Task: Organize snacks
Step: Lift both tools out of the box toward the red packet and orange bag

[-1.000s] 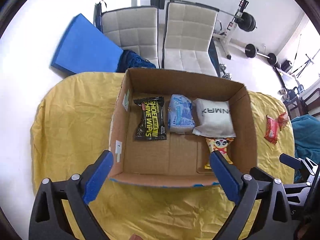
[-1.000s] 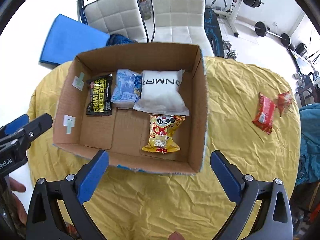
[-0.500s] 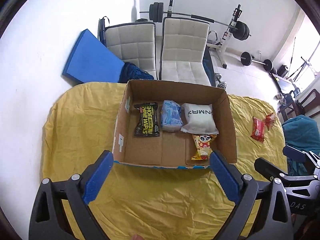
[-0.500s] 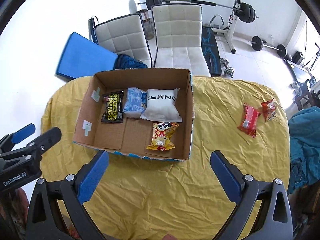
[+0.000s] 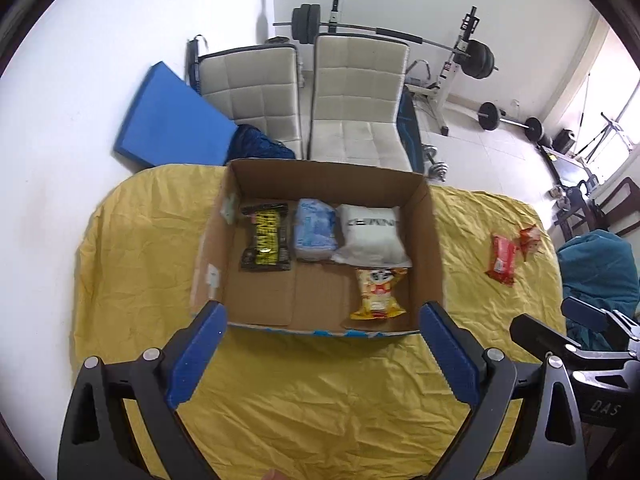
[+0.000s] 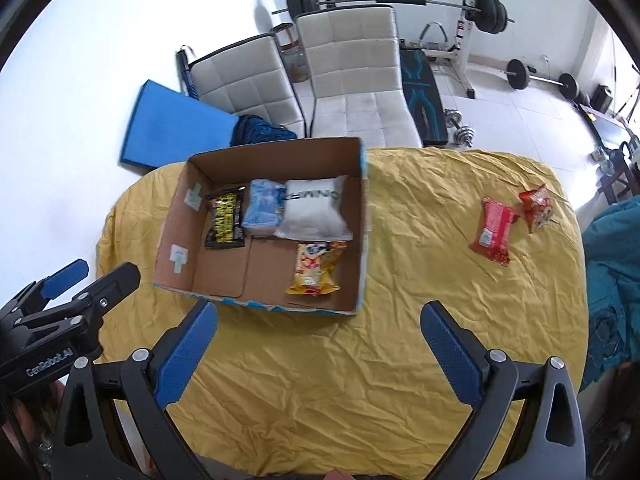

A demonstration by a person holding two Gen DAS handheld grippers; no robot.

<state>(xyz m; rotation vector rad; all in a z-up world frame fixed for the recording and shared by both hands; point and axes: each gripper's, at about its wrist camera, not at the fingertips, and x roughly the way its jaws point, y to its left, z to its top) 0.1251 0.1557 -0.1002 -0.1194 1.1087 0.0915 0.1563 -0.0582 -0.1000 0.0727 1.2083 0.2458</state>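
Note:
An open cardboard box (image 5: 434, 240) (image 6: 362, 236) sits on the yellow-covered table. Inside lie a black-and-yellow pack (image 5: 265, 242) (image 6: 225, 220), a light blue pack (image 5: 315, 234) (image 6: 262, 208), a white pouch (image 5: 372, 236) (image 6: 316, 214) and a yellow snack bag (image 5: 378, 294) (image 6: 314, 268). Two red packets, one larger (image 5: 502, 258) (image 6: 494, 230) and one smaller (image 5: 530, 240) (image 6: 538, 206), lie on the cloth far right of the box. My left gripper (image 5: 322, 342) is open, hovering before the box's near wall. My right gripper (image 6: 318, 344) is open above bare cloth, empty.
Two beige chairs (image 5: 352, 96) and a blue mat (image 5: 170, 120) stand behind the table. Weight equipment (image 6: 480, 4) fills the back right. A teal cloth (image 5: 596, 276) lies at the table's right end. Bare yellow cloth (image 6: 420, 280) spans between box and red packets.
Both grippers have pulled back and up from the box, so it looks smaller; the right view has shifted rightward, toward the red packets. Both stayed open and empty.

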